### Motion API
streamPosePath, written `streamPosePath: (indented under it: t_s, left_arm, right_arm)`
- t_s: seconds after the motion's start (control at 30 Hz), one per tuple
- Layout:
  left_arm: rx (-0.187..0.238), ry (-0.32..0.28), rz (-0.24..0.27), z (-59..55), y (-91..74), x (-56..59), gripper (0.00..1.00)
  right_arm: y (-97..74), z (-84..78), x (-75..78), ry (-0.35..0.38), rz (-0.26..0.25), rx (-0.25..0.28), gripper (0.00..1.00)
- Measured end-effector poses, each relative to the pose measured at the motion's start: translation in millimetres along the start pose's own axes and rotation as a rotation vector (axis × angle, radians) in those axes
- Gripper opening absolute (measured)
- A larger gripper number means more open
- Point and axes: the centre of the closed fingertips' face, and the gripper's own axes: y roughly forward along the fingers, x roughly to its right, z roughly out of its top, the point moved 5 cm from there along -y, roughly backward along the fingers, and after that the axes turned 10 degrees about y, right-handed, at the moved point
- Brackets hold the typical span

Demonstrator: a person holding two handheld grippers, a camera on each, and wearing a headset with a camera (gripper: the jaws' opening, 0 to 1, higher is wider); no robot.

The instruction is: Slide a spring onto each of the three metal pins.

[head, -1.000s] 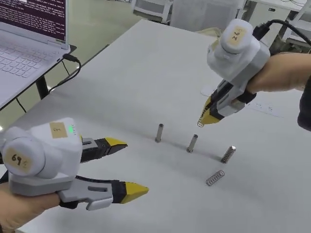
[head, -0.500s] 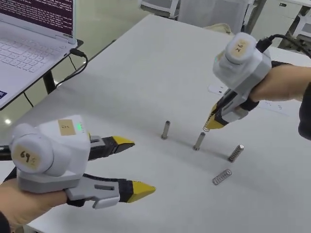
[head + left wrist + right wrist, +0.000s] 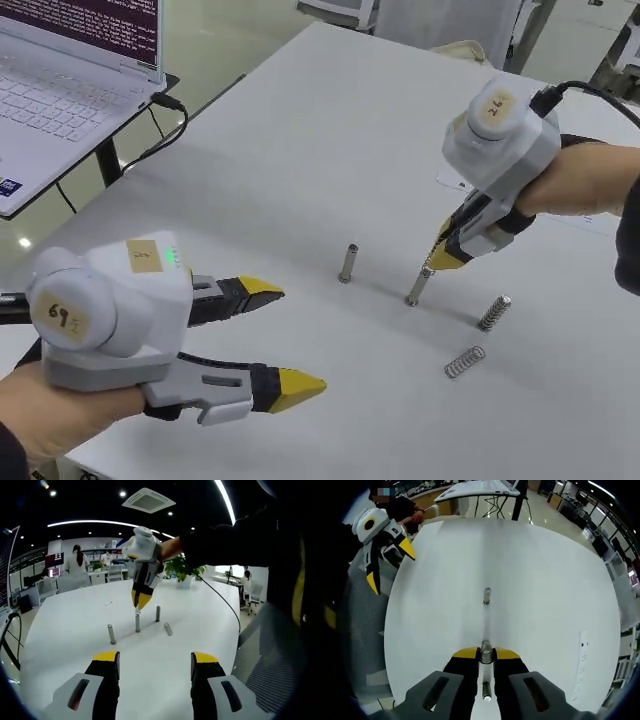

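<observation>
Three metal pins stand in a row on the white table (image 3: pixel 300 150): the left pin (image 3: pixel 348 263) bare, the middle pin (image 3: pixel 417 289), and the right pin (image 3: pixel 494 313) with a spring over it. My right gripper (image 3: pixel 438 264) is shut on a small spring (image 3: pixel 486 656), held right at the middle pin's top; the pin's shaft (image 3: pixel 486 690) shows below the jaws. Another spring (image 3: pixel 464 362) lies loose on the table. My left gripper (image 3: pixel 285 338) hovers open and empty at the near left, well apart from the pins. The left gripper view looks at the pins (image 3: pixel 111 633) past its open jaws.
An open laptop (image 3: pixel 60 70) sits on a stand off the table's left edge, with a cable (image 3: pixel 165 125) hanging from it. A white label strip (image 3: pixel 455 183) lies behind the right gripper. The table's near edge runs just below the left gripper.
My right gripper has come down and slightly left with its spring, from above the middle pin to the pin's top. The left gripper stays open in place; the head camera has shifted.
</observation>
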Motion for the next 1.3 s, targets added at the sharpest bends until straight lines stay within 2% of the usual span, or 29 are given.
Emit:
streamPosePath:
  t_s: [0.4, 0.87, 1.3]
  left_arm:
    - [-0.002, -0.006, -0.006, -1.0, 1.4, 1.3, 0.51]
    - [-0.003, -0.011, -0.009, -1.1, 2.3, 2.6, 0.50]
    - [-0.002, -0.016, -0.009, -0.9, 2.0, 2.6, 0.50]
  right_arm:
    - [6.2, -1.2, -0.7, 0.003, 0.012, -0.004, 0.08]
    - [25.0, -9.2, -1.4, 0.024, 0.023, -0.006, 0.08]
    - [41.5, -14.8, -0.9, 0.030, 0.010, -0.015, 0.08]
